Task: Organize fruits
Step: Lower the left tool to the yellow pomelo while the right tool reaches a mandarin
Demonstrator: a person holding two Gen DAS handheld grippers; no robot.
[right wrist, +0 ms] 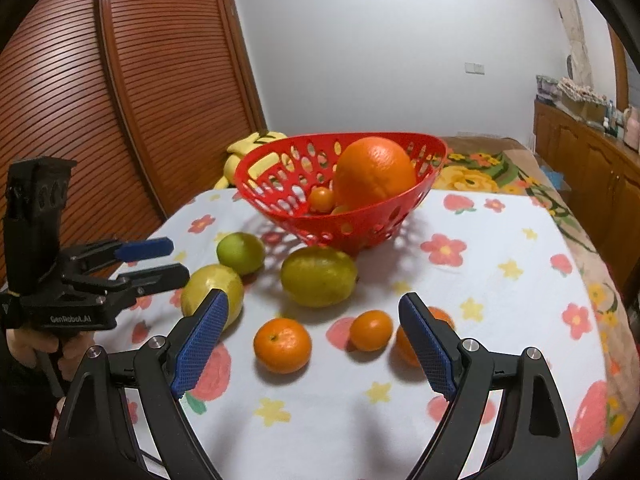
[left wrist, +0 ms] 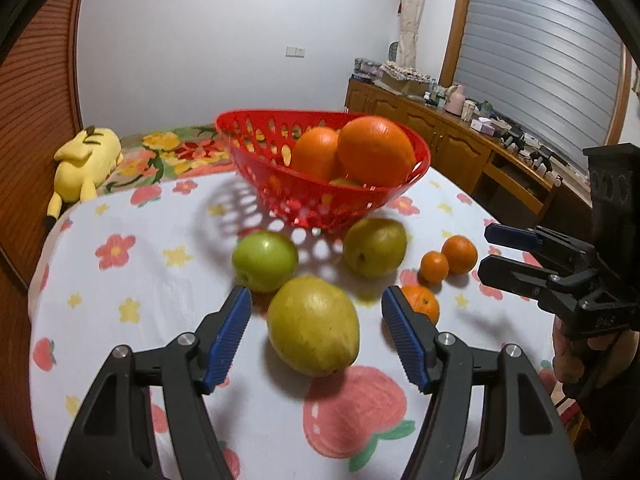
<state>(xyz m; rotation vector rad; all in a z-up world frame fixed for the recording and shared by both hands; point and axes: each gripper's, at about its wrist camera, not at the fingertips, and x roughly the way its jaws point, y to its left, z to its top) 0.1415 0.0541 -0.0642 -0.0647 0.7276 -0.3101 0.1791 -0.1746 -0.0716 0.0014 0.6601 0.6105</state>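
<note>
Two hand-held grippers spread, empty: left [left wrist: 316, 312] straddles yellow-green pear [left wrist: 312, 326]; right [right wrist: 314, 328] over mandarins [right wrist: 282, 345].

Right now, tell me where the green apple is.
In the left wrist view the green apple sits on the table left of centre, in front of the red basket, just behind the big pear.

Even indoor light casts the red basket [left wrist: 320, 200]'s dotted shadow leftward; fisheye edges bend and vignette, slightly soft.
</note>
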